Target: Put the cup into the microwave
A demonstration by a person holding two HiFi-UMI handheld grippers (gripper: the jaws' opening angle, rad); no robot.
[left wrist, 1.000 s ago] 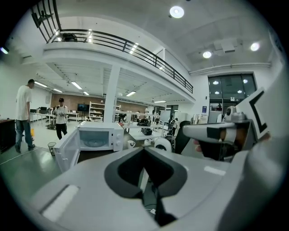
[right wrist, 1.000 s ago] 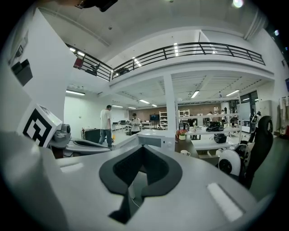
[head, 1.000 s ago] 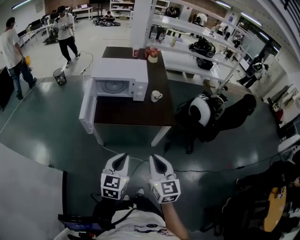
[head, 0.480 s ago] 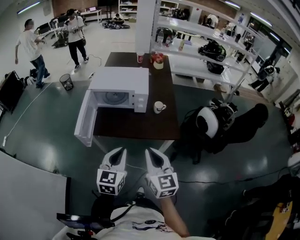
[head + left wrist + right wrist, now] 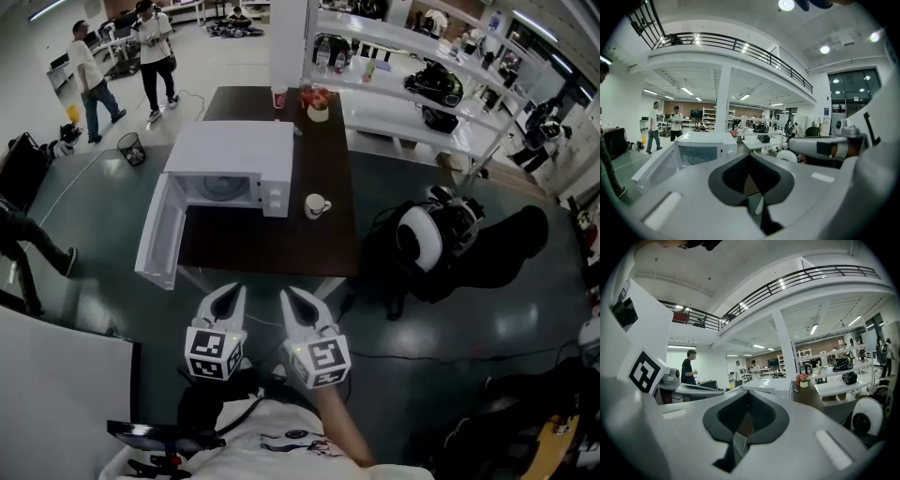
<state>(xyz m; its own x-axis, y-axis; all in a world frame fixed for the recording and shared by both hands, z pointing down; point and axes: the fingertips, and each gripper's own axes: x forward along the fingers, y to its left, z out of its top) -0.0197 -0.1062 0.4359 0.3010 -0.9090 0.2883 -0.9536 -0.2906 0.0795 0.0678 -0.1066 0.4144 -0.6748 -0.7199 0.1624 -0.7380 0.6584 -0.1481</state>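
Cup (image 5: 316, 204) upright on bench (image 5: 281, 246), just right of microwave (image 5: 230, 150), not touching it. Microwave door (image 5: 159, 234) swung wide open to left; turntable visible inside.

Left hand-held gripper (image 5: 231, 292) and right hand-held gripper (image 5: 289, 296) side by side over floor, short of bench's near edge, well apart from cup, pointing toward bench. Both with jaws pressed together, nothing between.

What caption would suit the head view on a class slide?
Left gripper and right gripper, both shut, face the table: cup beside open microwave.
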